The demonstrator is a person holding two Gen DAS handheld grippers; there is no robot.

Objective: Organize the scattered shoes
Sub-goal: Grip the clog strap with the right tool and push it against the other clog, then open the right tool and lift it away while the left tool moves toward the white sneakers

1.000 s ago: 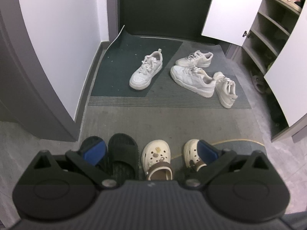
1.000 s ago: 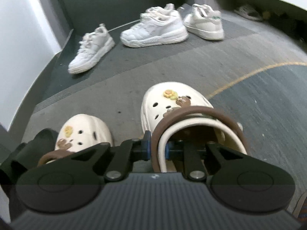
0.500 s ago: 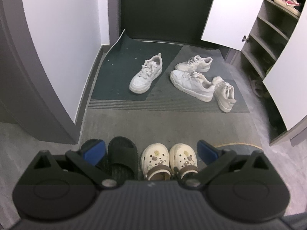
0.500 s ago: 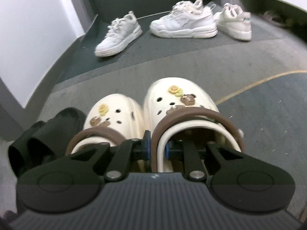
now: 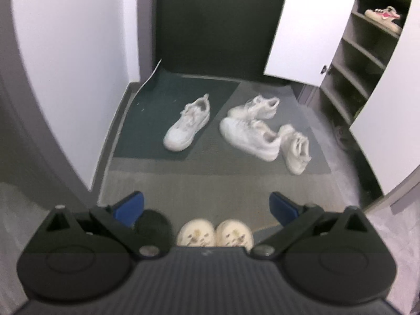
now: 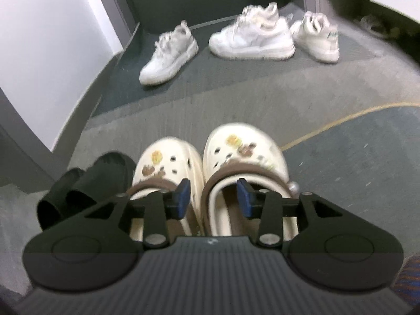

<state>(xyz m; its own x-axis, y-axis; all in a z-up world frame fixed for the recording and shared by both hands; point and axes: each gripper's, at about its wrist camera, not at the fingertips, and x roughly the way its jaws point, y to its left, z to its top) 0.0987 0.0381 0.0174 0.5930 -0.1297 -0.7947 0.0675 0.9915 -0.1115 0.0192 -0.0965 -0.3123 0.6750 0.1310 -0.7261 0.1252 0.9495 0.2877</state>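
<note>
Now released beside left cream clog [image 6: 168, 168]: right cream clog [image 6: 244, 155], right gripper [image 6: 213, 197] just parting, empty, rising pads risk snagging brown strap [image 6: 236, 170].

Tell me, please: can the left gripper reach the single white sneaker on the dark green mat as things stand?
Probably yes. The left gripper is open and empty, and bare floor lies between it and the white sneaker, which stands apart from the other sneakers.

Smooth, perhaps rubbery clogs [image 6: 225, 162]; ribbed floor mat [image 6: 262, 94]
</note>
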